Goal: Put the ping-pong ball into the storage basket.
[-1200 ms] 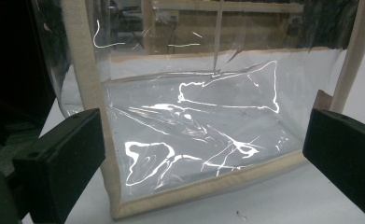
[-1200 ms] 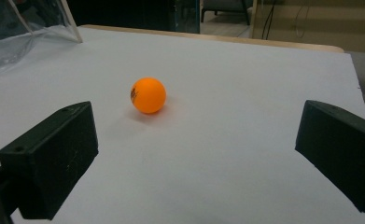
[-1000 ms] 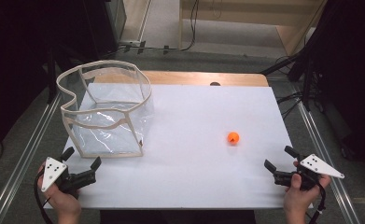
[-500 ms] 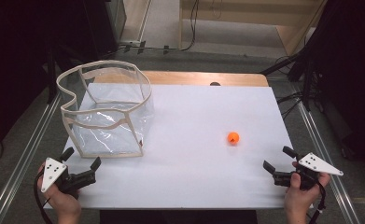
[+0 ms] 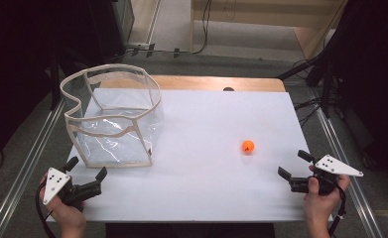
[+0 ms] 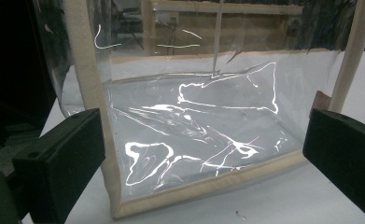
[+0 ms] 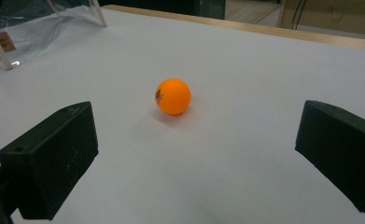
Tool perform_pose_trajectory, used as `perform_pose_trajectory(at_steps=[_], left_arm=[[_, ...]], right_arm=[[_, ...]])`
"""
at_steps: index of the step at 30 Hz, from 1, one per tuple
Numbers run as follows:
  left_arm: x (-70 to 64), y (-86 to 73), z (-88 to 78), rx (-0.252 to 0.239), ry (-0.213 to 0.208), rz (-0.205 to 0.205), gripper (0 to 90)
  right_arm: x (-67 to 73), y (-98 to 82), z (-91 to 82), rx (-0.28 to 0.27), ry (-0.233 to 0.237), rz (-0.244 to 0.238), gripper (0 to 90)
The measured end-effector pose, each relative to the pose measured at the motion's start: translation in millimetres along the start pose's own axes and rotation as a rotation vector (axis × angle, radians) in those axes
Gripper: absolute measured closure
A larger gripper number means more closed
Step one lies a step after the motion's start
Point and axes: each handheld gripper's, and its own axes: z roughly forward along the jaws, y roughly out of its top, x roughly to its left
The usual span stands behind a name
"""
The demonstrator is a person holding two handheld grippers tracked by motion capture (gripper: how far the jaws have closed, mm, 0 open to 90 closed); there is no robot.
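Two grippers wait at the near edge of the white bench (image 5: 206, 198), each with its fingers spread wide and holding nothing. The right gripper (image 5: 294, 164) points at the orange ball (image 5: 248, 146), which sits alone on the bench's right half, well apart from the clear bag (image 5: 113, 119) standing open at the left rear. The left gripper (image 5: 86, 167) faces the bag's near wall, just beside its bottom seam. This looks like the approach step: next, the right gripper should advance and close around the ball without nudging it into a roll. Open bench surrounds the ball; the right edge is near.
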Motion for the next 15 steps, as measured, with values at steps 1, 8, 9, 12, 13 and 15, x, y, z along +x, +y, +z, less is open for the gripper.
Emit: perform_pose_trajectory(at_steps=[1,8,9,12,13,15], left_arm=[[0.0,0.0,0.0,0.000,0.000,0.000,0.0],[-0.4,0.0,0.2,0.003,-0.001,0.006,0.0],[-0.4,0.0,0.2,0.003,-0.001,0.006,0.0],[-0.6,-0.1,0.7,0.002,0.000,0.005,0.0],[-0.6,-0.1,0.7,0.002,0.000,0.005,0.0],[-0.7,0.0,0.6,0.003,-0.001,0.006,0.0]], right_arm=[[0.0,0.0,0.0,0.000,0.000,0.000,0.0],[1.6,10.9,2.2,0.004,0.015,-0.005,0.0],[1.6,12.7,2.3,0.005,0.015,-0.009,0.0],[1.3,17.2,3.5,0.008,0.020,-0.016,0.0],[1.3,17.2,3.5,0.008,0.020,-0.016,0.0],[0.1,21.1,5.1,0.017,0.020,-0.019,0.0]])
